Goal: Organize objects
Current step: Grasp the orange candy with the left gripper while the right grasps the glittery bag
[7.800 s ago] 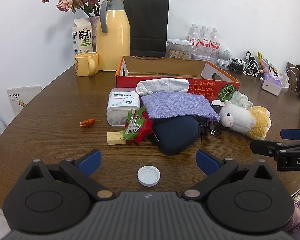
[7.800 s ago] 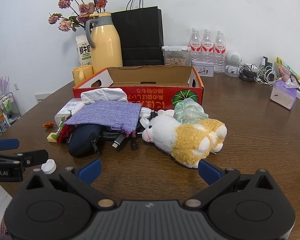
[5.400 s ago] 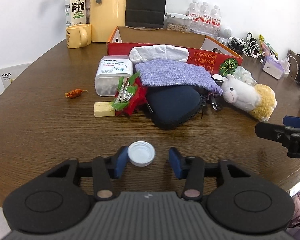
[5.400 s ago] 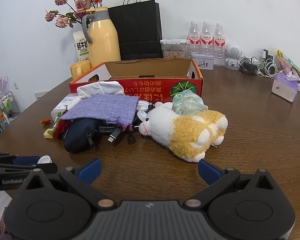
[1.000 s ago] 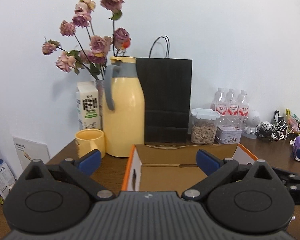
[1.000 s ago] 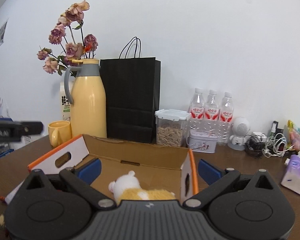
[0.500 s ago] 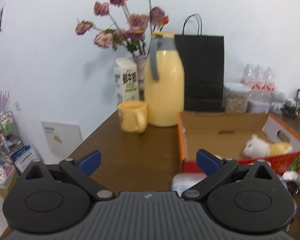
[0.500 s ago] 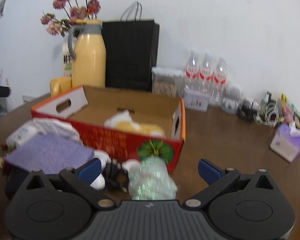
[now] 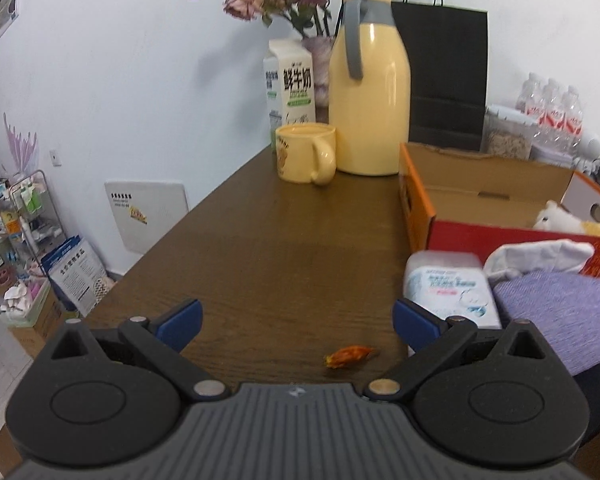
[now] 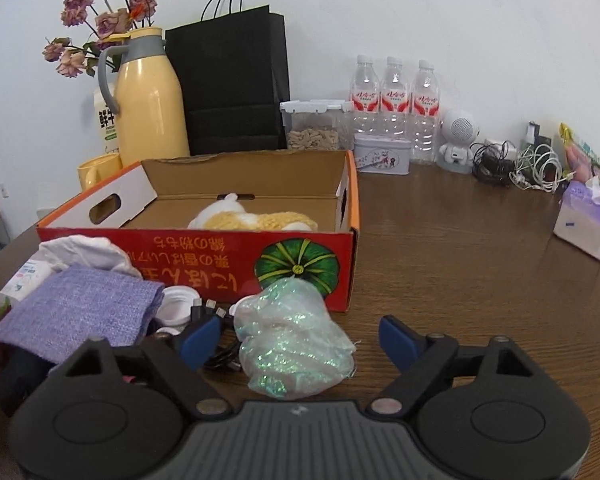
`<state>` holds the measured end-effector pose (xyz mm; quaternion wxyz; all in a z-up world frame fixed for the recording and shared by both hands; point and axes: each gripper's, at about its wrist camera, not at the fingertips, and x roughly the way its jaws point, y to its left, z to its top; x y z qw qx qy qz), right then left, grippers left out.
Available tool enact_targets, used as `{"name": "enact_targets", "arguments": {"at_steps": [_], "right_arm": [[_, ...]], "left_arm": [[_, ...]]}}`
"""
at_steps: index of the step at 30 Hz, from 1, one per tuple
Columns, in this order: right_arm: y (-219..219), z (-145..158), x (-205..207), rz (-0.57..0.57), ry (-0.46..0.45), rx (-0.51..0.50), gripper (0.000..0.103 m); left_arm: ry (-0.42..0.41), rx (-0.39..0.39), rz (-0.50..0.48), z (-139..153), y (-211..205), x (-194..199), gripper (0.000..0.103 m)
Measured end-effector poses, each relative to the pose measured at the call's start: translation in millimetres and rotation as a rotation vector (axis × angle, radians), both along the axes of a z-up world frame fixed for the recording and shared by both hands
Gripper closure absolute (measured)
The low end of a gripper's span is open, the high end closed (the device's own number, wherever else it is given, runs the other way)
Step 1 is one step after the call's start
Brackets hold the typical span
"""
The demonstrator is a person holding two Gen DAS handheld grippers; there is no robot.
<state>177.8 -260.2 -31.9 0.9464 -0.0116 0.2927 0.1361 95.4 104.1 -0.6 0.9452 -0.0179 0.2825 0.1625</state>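
A: Where is the thing being sorted?

B: A glittery bag, pale green and crumpled, lies on the table just before the box's red front wall. Its long axis runs from near the box's pumpkin picture toward the camera.

A: And the right gripper?

B: Its jaws have just been closing and now stand partly open, one blue pad on each side of the bag. I cannot tell whether the pads touch it.

A: The left gripper?

B: Jaws wide, holding nothing, above bare table. A small orange scrap lies between its fingers, closer to the right one.

A: What is in the box?

B: A plush toy, white and yellow, lying lengthwise along the floor. The red wall carries yellow characters, upside down from here.

A: Around it?

B: Left of the bag: cables, a white cap, a purple cloth, a white tub with a blurred label. Behind: a yellow jug, a mug, and a milk carton printed "鲜牛奶". Also a black paper bag and three water bottles with red labels.
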Motion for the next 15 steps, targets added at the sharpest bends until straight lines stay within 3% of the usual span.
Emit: {"name": "enact_targets", "arguments": {"at_steps": [1,7,15], "right_arm": [[0.2,-1.4,0.9,0.004,0.008,0.005,0.049],[2.0,-4.5,-1.1,0.021,0.008,0.010,0.064],[3.1,-5.6,-5.8,0.008,-0.031,-0.002,0.067]], "left_arm": [[0.010,-0.005,0.001,-2.1,1.1,1.6,0.000],[0.052,-0.017,-0.017,-12.6,-0.4,3.7,0.000],[0.081,-0.030,-0.011,-22.1,1.8,0.8,0.000]]}}
